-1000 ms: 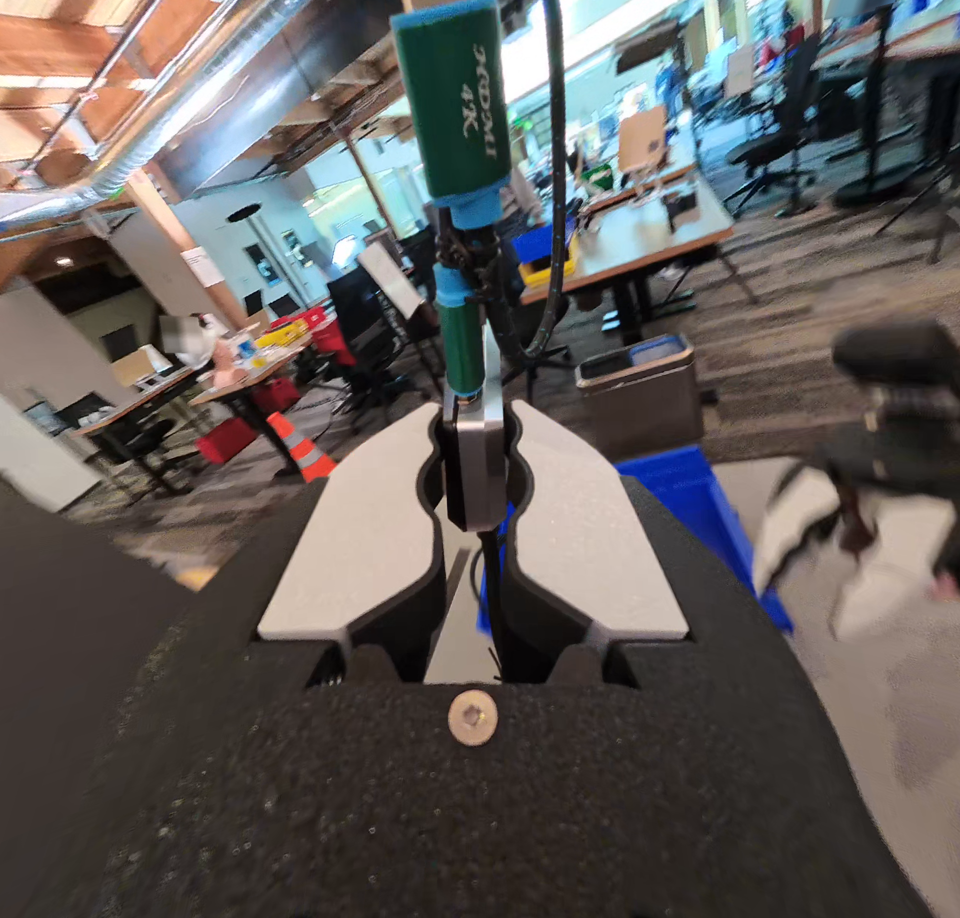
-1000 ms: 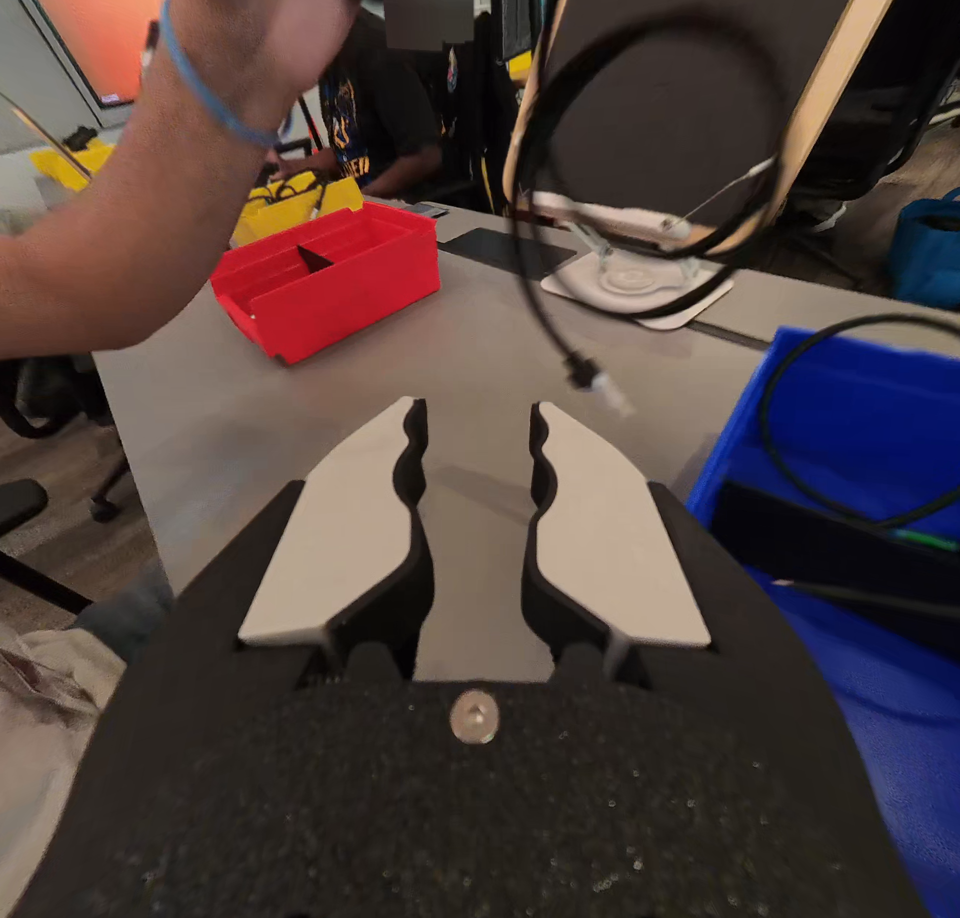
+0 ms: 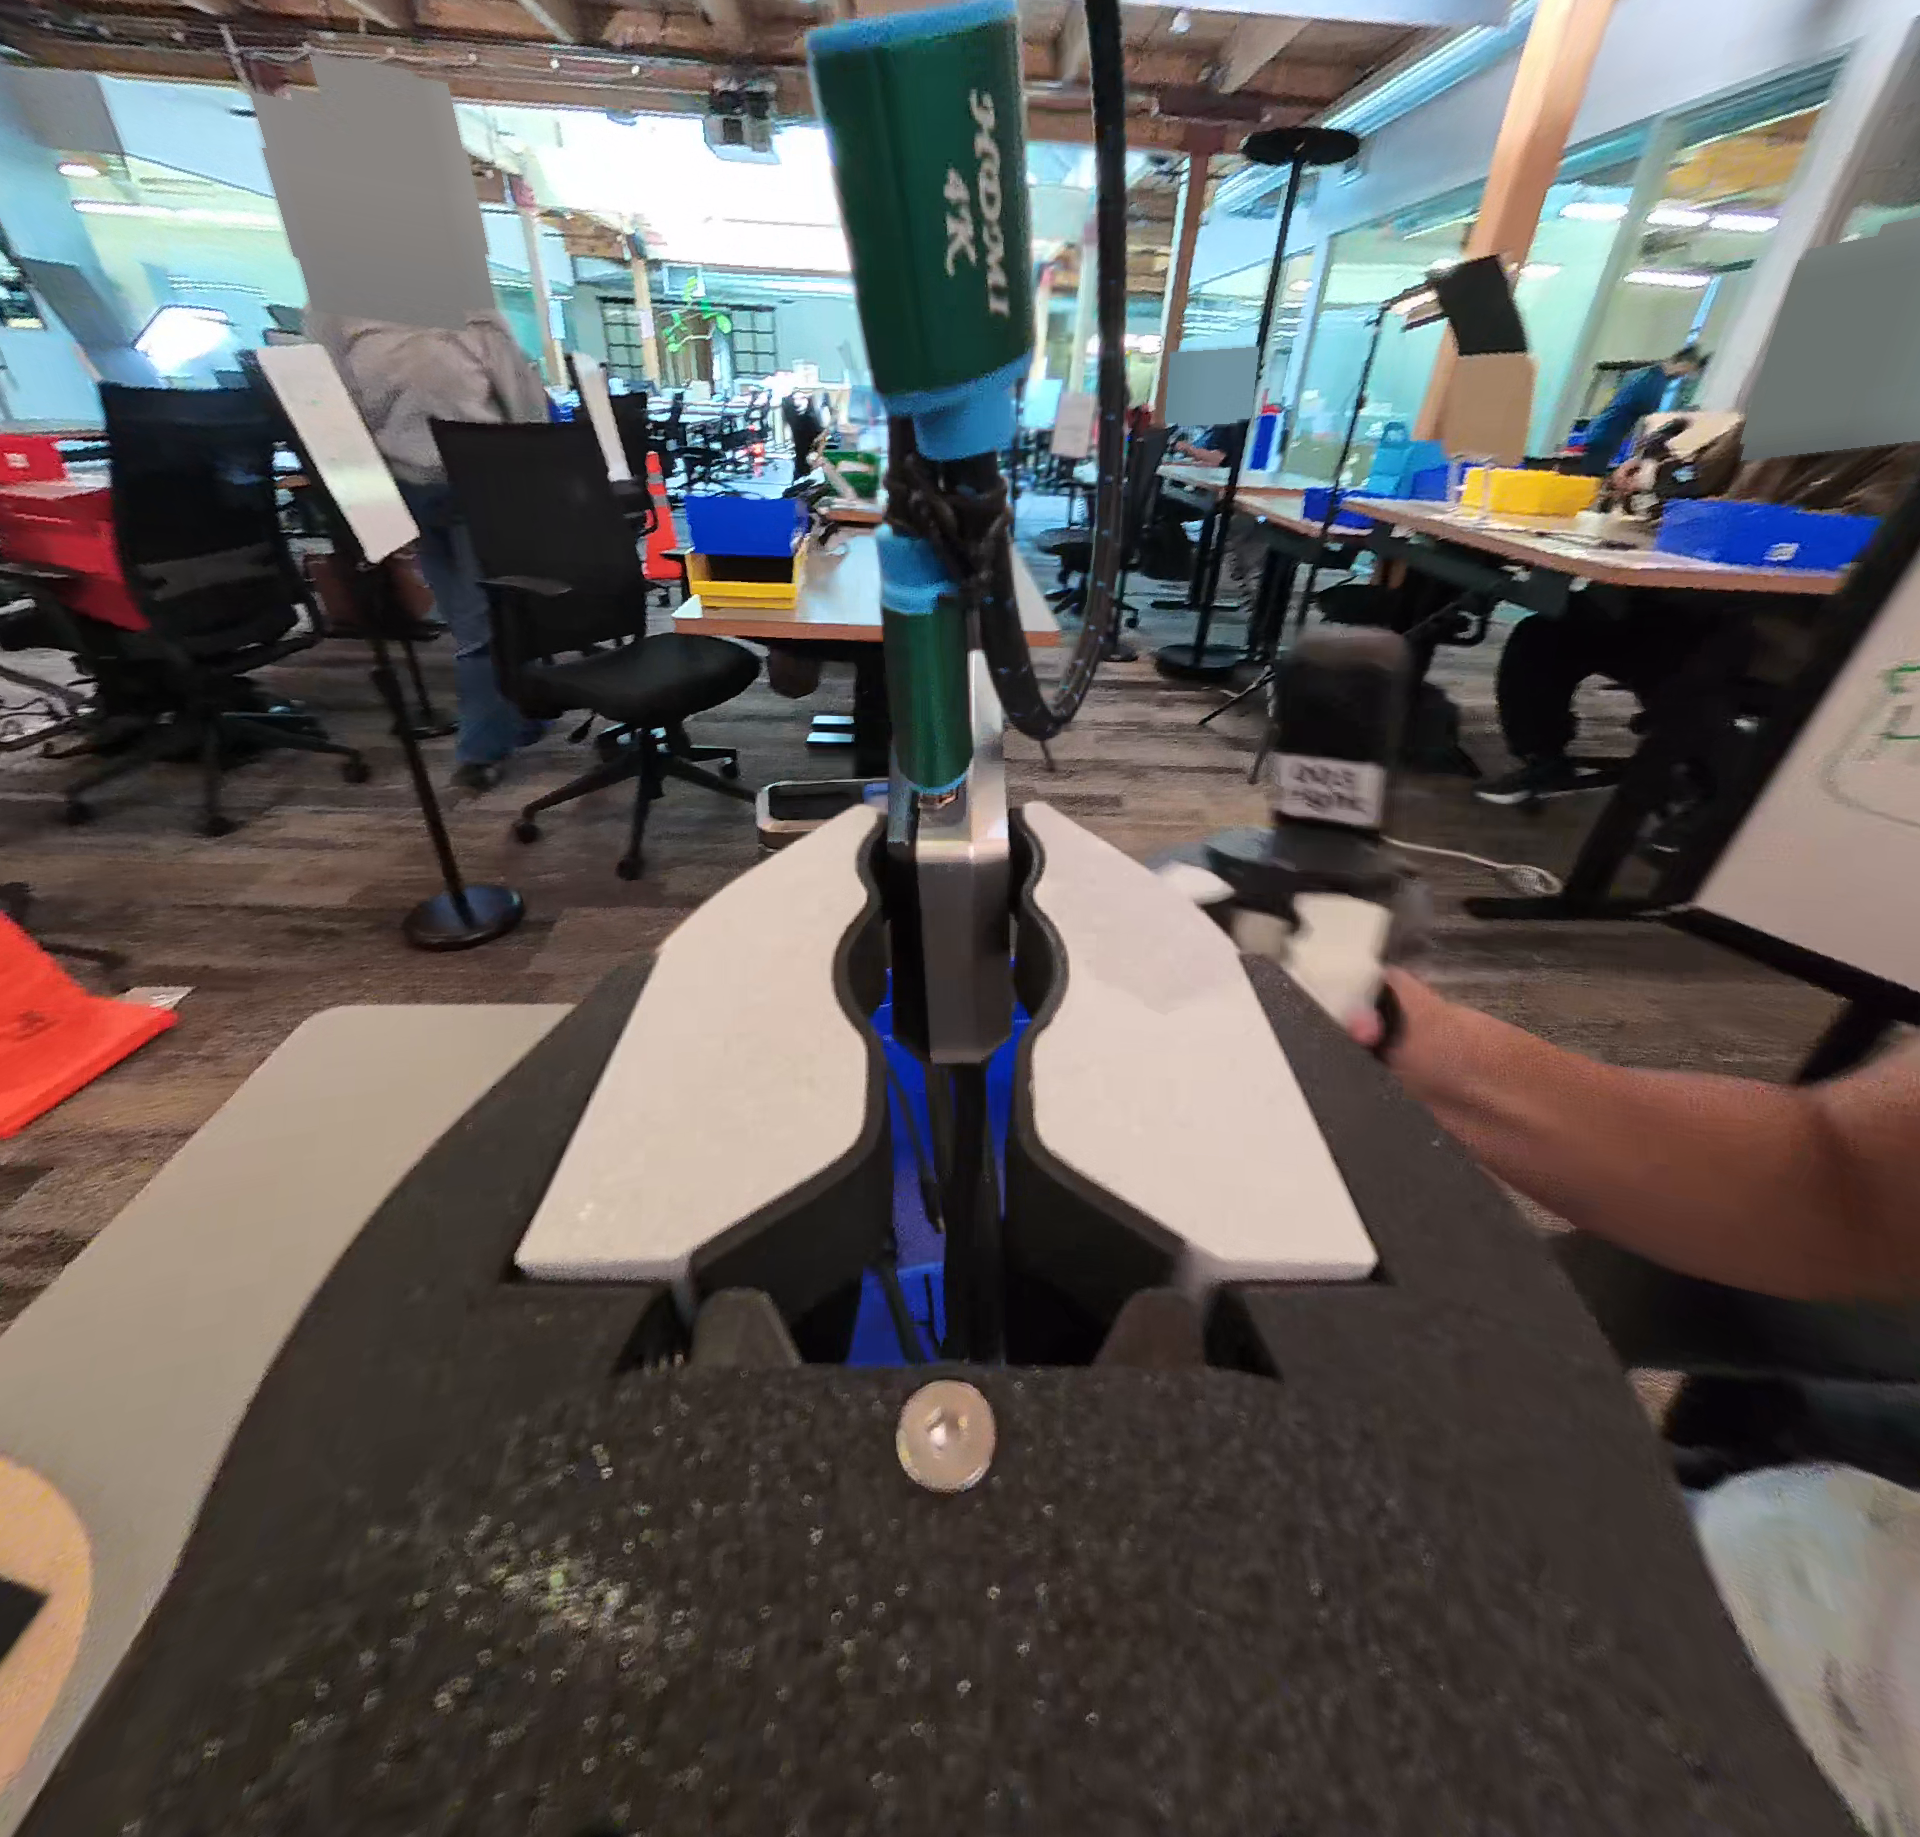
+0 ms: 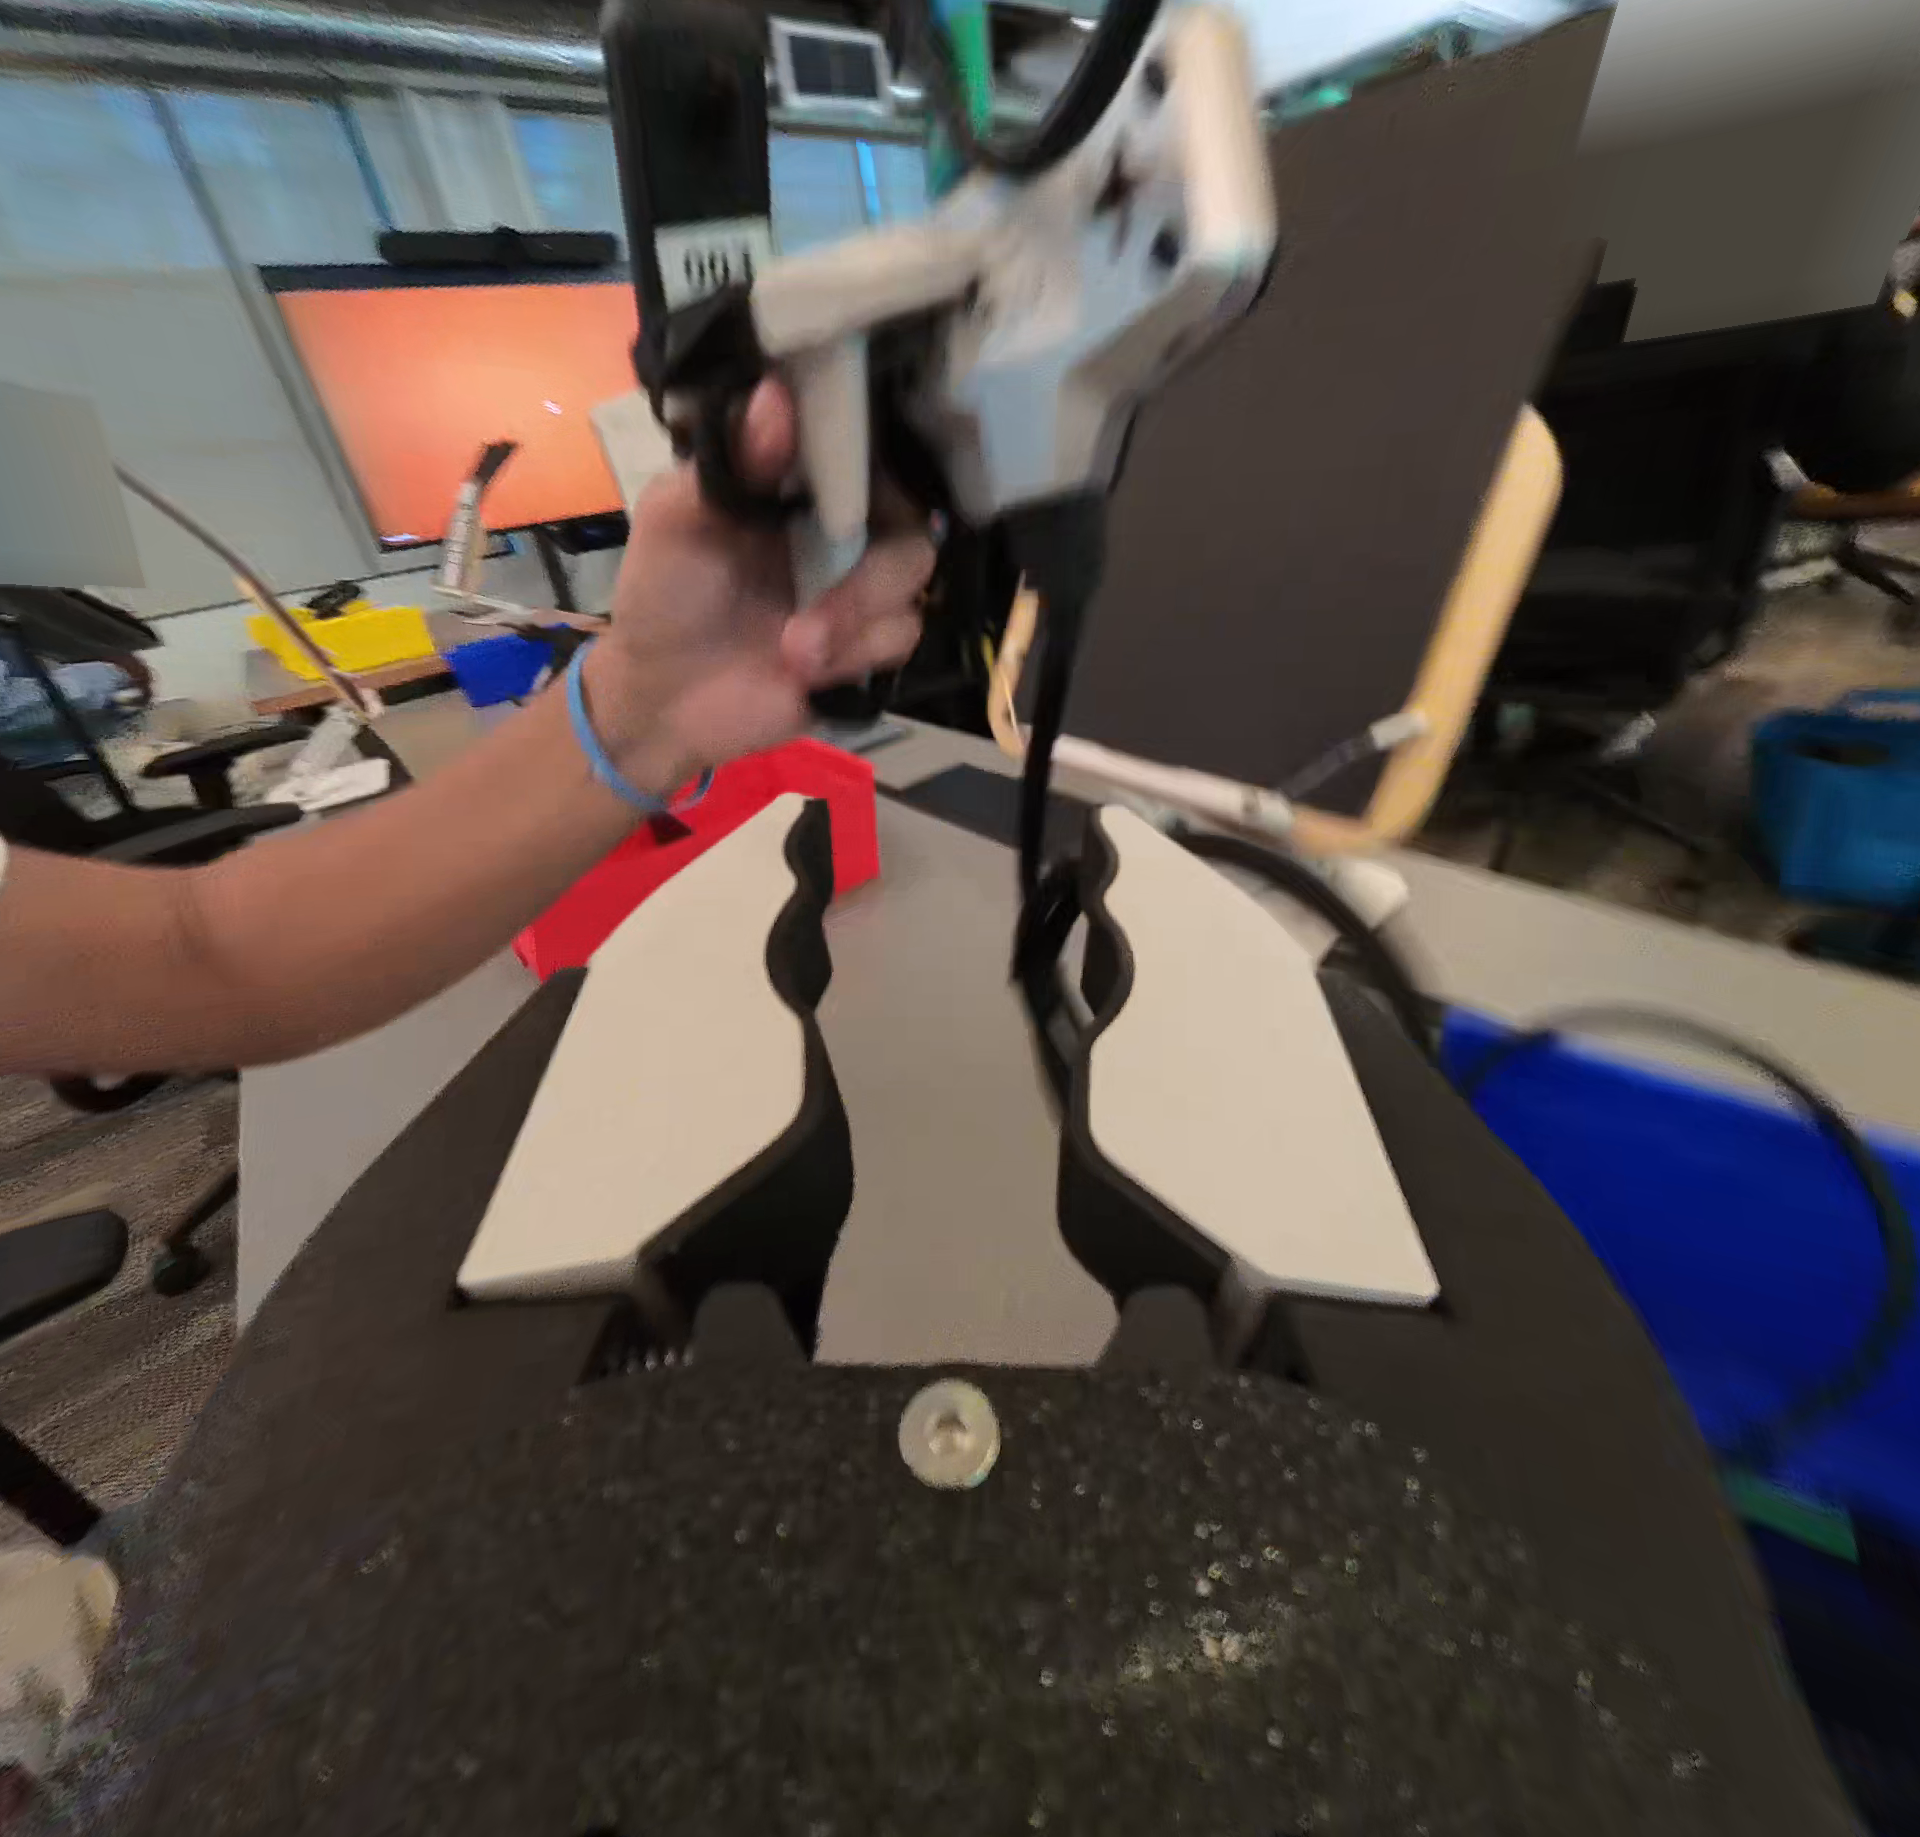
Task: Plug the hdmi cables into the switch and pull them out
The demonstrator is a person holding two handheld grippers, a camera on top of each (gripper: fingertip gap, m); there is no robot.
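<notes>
HDMI switch (image 3: 961,946), a thin silver slab, is clamped edge-on between the closed fingers of the left gripper (image 3: 954,914) and held up in the air. One green-shelled plug (image 3: 928,707) looks seated in its top edge, and a larger green plug (image 3: 925,198) hangs loose above it beside a braided black cable (image 3: 1101,353). The right gripper (image 4: 951,914) is spread wide around a dangling black cable end (image 4: 1044,914), gripping nothing. At least one insertion and all the pulling out seem to remain.

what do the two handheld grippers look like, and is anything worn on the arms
Both grippers, left gripper and right gripper, have speckled black bodies, a silver screw, and pale grey fingers with wavy black inner edges. The left wrist wears a thin blue band; no sleeves show.
</notes>
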